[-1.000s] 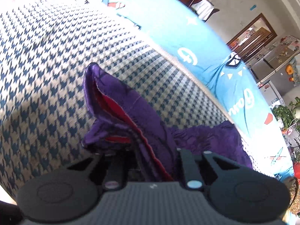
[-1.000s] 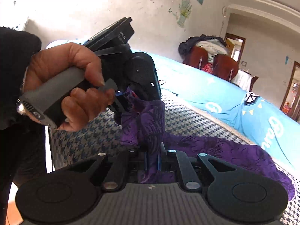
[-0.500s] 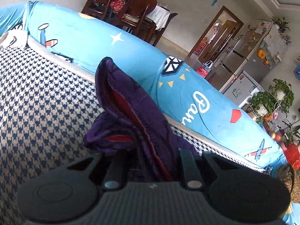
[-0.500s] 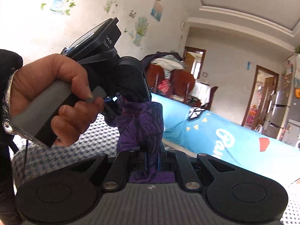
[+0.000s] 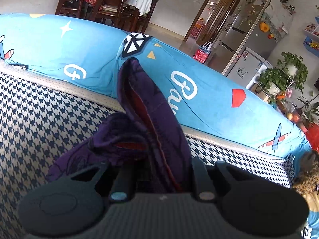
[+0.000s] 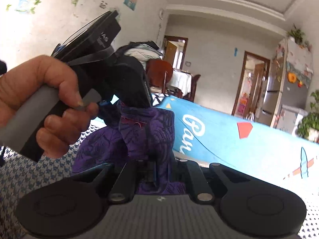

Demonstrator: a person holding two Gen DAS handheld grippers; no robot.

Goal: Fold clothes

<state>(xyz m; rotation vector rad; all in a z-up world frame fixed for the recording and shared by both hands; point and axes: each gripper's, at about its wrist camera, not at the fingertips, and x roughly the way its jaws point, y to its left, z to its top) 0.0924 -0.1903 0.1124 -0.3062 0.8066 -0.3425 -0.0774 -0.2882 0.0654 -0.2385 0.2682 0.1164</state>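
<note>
While the purple garment (image 5: 151,123) hangs bunched above the houndstooth surface (image 5: 39,109), we pinch it in both grippers, left (image 5: 159,171) and right (image 6: 157,169) closed on cloth; no flat fold shows; folding remains, we judge.

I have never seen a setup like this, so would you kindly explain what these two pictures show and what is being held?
A person holds a handheld two-finger gripper in each hand; a fisheye camera on each looks along its fingers. The left view shows the left gripper shut on a purple garment with red lining, above a houndstooth cloth beside a blue printed sheet. The right view shows the right gripper shut on the same garment, and the person's hand squeezing the left gripper's handle.
</note>
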